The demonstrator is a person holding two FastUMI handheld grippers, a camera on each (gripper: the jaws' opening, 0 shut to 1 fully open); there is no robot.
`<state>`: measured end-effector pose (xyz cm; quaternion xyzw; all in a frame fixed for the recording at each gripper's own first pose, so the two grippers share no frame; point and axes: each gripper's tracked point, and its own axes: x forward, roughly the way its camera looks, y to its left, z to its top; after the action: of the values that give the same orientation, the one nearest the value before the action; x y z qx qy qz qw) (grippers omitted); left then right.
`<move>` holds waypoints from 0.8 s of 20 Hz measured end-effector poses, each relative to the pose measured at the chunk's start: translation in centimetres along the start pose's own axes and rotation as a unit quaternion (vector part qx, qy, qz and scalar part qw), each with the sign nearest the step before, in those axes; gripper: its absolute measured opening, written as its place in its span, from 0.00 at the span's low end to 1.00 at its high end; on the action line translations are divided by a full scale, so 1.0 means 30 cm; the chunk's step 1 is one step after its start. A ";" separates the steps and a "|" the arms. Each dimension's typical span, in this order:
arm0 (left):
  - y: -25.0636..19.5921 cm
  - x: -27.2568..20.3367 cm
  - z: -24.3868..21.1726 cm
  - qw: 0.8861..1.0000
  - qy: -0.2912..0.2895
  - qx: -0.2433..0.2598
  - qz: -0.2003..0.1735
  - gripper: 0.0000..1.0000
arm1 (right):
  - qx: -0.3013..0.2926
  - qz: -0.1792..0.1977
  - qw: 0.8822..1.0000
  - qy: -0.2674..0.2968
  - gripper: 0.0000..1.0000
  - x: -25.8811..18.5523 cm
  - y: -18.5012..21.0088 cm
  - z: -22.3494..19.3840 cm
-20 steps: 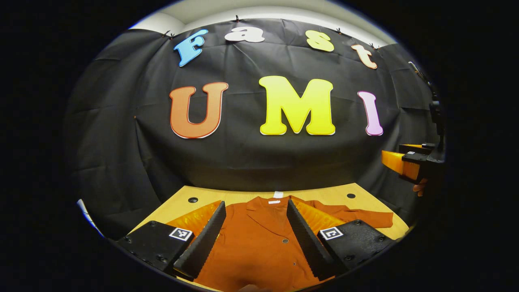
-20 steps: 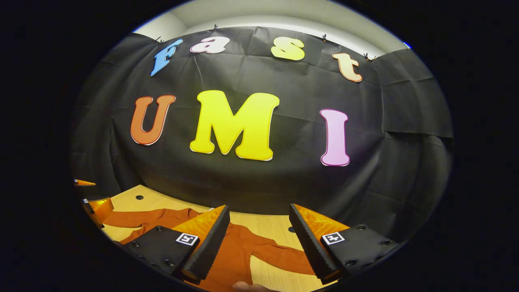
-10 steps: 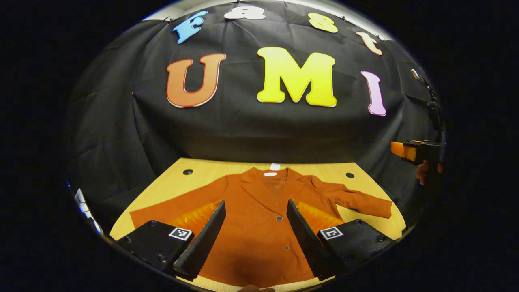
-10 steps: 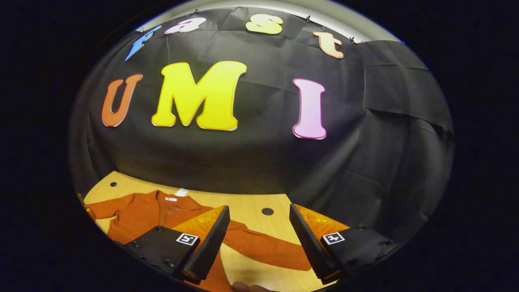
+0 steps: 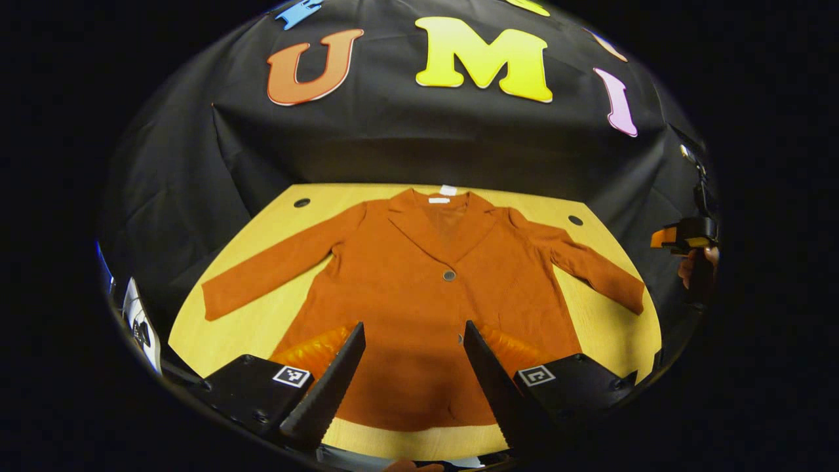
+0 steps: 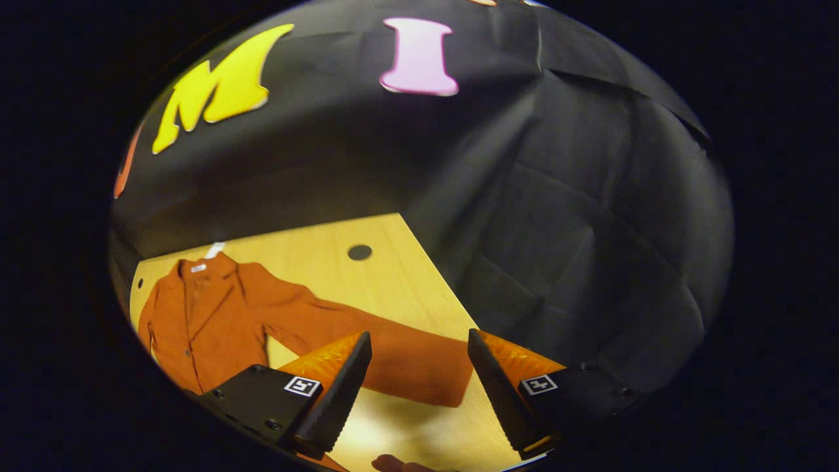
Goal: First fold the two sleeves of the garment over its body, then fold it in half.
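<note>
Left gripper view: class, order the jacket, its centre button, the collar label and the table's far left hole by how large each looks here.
1. Jacket, by far the largest.
2. Collar label and the hole look alike; I won't rank them.
3. Button, slightly smaller, though it lies nearer the camera.

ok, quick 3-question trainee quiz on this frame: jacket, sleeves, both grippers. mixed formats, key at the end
1. True or false: both sleeves of the jacket are already folded over its body.
2. Multiple choice: the right gripper has its open jaws framing which part? A) collar B) the cuff end of a sleeve C) the button
3. Fill in: the left gripper hangs over the jacket's lower ____, jaws open, holding nothing.

Key: 1 false, both sleeves lie spread out on the table; 2 B; 3 body
</note>
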<state>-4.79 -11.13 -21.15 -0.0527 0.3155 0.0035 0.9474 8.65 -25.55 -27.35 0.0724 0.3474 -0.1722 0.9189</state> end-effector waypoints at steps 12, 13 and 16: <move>-0.142 -0.026 -0.320 0.953 0.246 -0.175 -0.007 1.00 | 0.126 0.002 0.961 0.246 0.92 0.287 -0.111 -0.310; -0.133 -0.031 -0.302 0.958 0.237 -0.160 0.003 0.99 | 0.145 0.007 0.953 0.266 0.93 0.293 -0.107 -0.323; -0.118 -0.015 -0.272 0.965 0.222 -0.141 0.019 0.99 | 0.157 -0.004 0.941 0.301 0.91 0.331 -0.113 -0.334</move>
<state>-9.87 -15.47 -27.02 -0.1794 0.5149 0.0544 0.8365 8.21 -28.81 -41.48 0.2627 0.5764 -0.1988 0.7478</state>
